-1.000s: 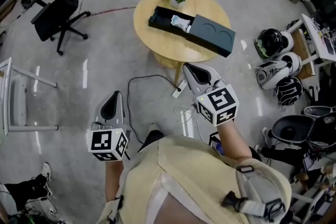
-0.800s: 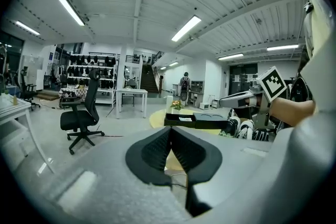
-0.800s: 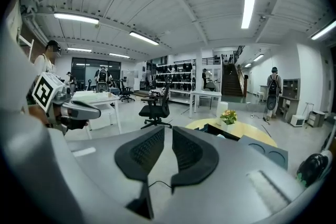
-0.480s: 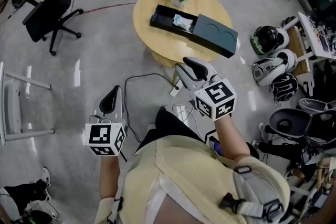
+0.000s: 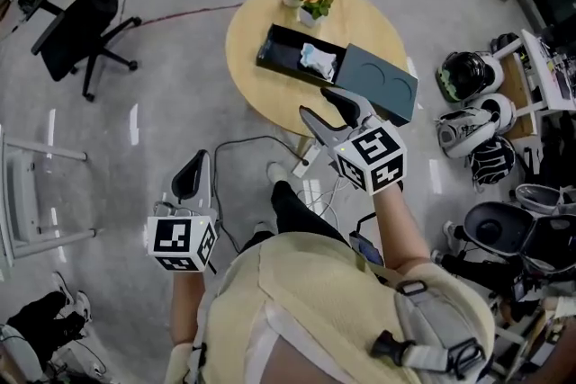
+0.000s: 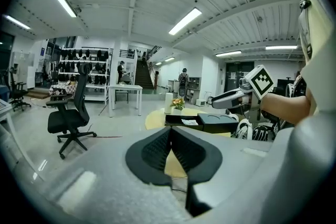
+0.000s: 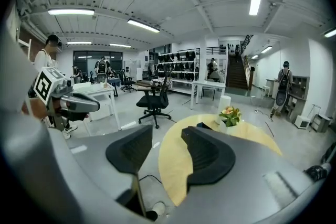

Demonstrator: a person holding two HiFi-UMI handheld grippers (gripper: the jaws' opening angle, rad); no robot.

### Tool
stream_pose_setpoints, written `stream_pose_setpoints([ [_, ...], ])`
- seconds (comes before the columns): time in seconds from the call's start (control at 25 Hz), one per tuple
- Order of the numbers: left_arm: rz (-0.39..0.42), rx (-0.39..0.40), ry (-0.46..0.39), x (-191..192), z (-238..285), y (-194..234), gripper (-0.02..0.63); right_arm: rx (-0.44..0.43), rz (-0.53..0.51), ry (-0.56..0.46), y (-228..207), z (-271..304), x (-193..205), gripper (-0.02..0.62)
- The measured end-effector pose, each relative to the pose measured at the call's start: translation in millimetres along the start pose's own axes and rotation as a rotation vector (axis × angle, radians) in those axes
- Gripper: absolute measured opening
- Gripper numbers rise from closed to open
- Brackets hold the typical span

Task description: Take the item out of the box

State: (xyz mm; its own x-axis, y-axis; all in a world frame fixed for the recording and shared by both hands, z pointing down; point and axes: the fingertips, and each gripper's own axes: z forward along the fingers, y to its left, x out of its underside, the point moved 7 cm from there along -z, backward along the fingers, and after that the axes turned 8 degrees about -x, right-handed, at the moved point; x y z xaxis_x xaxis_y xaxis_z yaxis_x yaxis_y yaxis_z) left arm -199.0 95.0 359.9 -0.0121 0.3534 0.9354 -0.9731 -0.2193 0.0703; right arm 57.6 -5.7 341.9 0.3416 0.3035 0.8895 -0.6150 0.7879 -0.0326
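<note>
A long dark box (image 5: 292,55) lies open on the round yellow table (image 5: 261,85), its slid-off lid (image 5: 382,84) at the right end. A pale crumpled item (image 5: 317,58) rests inside the box. My right gripper (image 5: 330,114) hovers at the table's near edge, short of the box, its jaws opening with nothing between them. My left gripper (image 5: 189,178) hangs lower left over the floor, jaws shut and empty. The left gripper view shows the box (image 6: 181,120) and lid (image 6: 217,122) beyond its closed jaws. In the right gripper view the table (image 7: 173,162) fills the gap.
A small potted flower (image 5: 315,0) stands at the table's far edge. A black office chair (image 5: 76,18) is at the left. Helmets (image 5: 466,72) and gear crowd the right side. Cables and a power strip (image 5: 306,159) lie on the floor under the table's near edge.
My right gripper has moved forward toward the table and its jaws have spread apart. I have stepped closer to the table. The left gripper stays low and shut.
</note>
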Motion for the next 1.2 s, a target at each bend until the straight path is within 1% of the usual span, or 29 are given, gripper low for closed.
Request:
stream_pose_setpoints([
  [0.28,-0.009,0.033,0.023,-19.1,76.7,-4.8,0.006,-0.019,-0.041,0.089,-59.9,35.5,-4.4,0.201],
  [0.6,-0.025,0.048,0.071,-26.7,130.9,-3.6,0.006,-0.017,-0.04,0.168,-119.6,64.2,-4.6,0.201],
  [0.92,-0.003,0.081,0.114,-32.8,178.0,-11.0,0.006,-0.032,-0.072,0.305,-164.7,93.5,17.9,0.201],
  [1.2,0.011,0.097,0.149,-32.0,214.4,-15.5,0.006,-0.082,-0.103,0.43,-190.2,121.8,39.5,0.201],
])
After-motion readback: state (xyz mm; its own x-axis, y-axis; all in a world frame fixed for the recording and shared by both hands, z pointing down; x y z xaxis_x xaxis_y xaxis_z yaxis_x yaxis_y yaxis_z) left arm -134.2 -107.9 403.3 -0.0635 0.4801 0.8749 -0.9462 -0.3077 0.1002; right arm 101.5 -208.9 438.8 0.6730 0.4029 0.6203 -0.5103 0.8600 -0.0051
